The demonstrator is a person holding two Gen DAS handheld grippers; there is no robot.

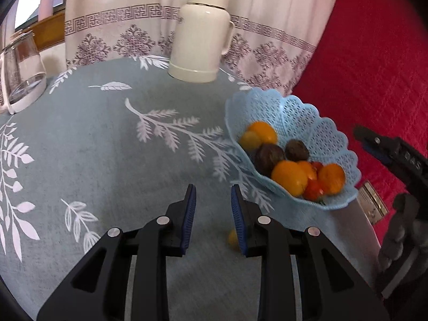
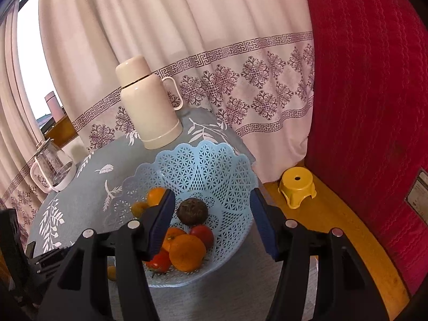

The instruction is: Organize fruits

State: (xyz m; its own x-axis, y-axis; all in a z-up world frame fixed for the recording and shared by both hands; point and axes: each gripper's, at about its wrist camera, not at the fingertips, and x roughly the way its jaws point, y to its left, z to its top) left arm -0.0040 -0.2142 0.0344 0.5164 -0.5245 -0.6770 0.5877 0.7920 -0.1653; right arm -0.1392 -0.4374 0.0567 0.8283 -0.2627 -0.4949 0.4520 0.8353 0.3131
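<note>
A light blue lattice basket [image 1: 307,117] [image 2: 214,165] stands at the table's right edge and holds oranges [image 1: 290,178] [image 2: 187,252], small yellow fruits, red tomatoes [image 2: 202,234] and dark brown round fruits [image 1: 268,157] [image 2: 192,211]. A small yellow fruit [image 1: 233,238] [image 2: 111,272] lies loose on the cloth beside the basket. My left gripper [image 1: 213,208] is open and empty over the cloth, the loose fruit just by its right finger. My right gripper [image 2: 214,222] is open and empty above the basket; it also shows in the left wrist view [image 1: 388,149].
A cream thermos flask [image 1: 200,32] [image 2: 147,104] stands at the table's back. A glass jug [image 1: 21,72] [image 2: 52,165] stands at the left. The table [image 1: 107,147] has a blue leaf-patterned cloth. A yellow stool [image 2: 297,187] and red fabric [image 2: 369,107] are to the right.
</note>
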